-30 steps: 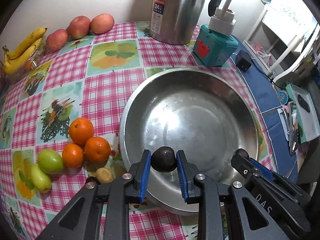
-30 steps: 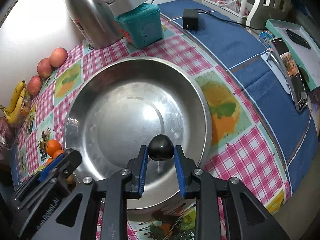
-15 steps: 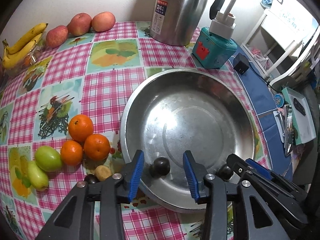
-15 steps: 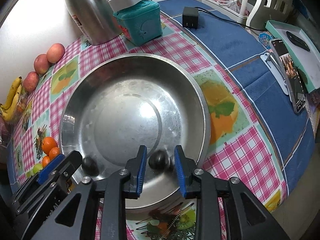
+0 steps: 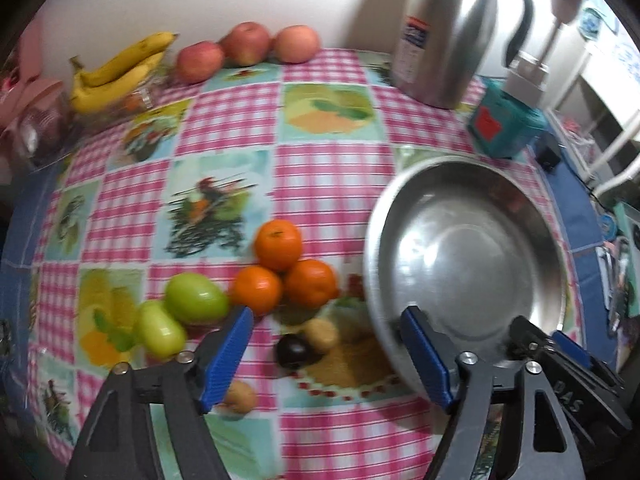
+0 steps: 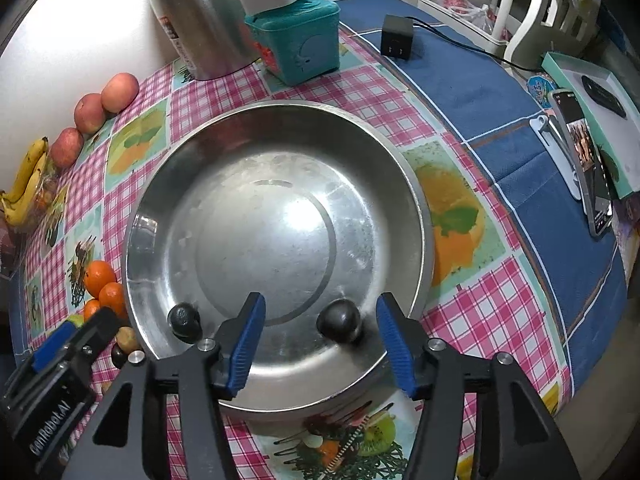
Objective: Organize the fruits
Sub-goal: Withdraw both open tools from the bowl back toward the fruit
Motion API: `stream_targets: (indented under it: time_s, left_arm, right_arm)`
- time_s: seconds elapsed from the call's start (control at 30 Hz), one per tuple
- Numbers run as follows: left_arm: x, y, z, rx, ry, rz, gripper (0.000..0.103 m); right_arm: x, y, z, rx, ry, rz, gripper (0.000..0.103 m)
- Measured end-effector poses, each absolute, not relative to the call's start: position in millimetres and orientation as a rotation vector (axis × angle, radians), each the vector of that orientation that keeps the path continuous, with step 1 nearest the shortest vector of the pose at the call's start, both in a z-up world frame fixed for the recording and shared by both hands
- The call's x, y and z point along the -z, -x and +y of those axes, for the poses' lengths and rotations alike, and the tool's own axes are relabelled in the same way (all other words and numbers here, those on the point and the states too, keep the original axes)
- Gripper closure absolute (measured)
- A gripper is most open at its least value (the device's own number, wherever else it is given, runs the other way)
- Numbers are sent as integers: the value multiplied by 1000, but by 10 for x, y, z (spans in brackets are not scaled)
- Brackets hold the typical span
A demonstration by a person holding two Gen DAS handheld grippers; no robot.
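Note:
A steel bowl [image 6: 264,240] holds two dark plums, one [image 6: 184,320] at its near left and one [image 6: 340,326] at its near right. My right gripper [image 6: 320,300] hangs over the near rim with its jaws opening. The right plum lies between them, untouched. My left gripper [image 5: 326,312] is off the bowl's [image 5: 472,248] left side over the tablecloth, its jaws opening and holding nothing. Below it lie a third dark plum [image 5: 294,350] and a small brown fruit [image 5: 320,334]. Three oranges [image 5: 278,244] and two green fruits [image 5: 196,298] sit just beyond.
Apples [image 5: 244,42] and bananas [image 5: 116,76] line the far wall. A steel kettle [image 5: 440,32] and a teal box [image 5: 504,124] stand behind the bowl. Another brown fruit [image 5: 240,396] lies by the left finger. A phone [image 6: 584,160] and a charger [image 6: 396,36] lie on the blue cloth at right.
Both grippers let go of their dark plums, which now lie in the bowl. Both jaws widened. The left gripper swung left, off the bowl and over the fruits on the cloth.

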State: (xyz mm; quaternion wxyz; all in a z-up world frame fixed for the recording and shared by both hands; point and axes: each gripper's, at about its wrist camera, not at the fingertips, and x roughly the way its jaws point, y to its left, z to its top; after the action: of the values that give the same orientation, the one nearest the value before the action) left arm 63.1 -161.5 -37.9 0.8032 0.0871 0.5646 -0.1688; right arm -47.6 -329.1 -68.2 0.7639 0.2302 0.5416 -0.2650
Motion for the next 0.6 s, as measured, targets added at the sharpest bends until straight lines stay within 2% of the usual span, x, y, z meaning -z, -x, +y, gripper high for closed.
stream_targets:
  time_s: [0.07,0.2,0.23,0.3,0.33,0.6]
  left_arm:
    - [374,-660,-1503,320,-189,1206,9]
    - [369,-694,-1304,247,-199,1191,1]
    - [370,-702,-1251,231,-197,1191,0]
    - [372,-712,-1153,205,-188,1189,0]
    - [369,-716,-1094,189,-185,1187,0]
    - [261,-696,-732,100,-215,1107,0]
  right_arm:
    - [679,467,-3271,567,-495,1176,32]
    - [680,452,-3219,545,-479,1171,29]
    - [686,448,-3214,543,-476,1171,24]
    - [693,447,-3197,535,-473,1167,14]
    - [693,445,-3189,530,-472,1164,13]
    - [564,470,-3043,499,-447,1096,10]
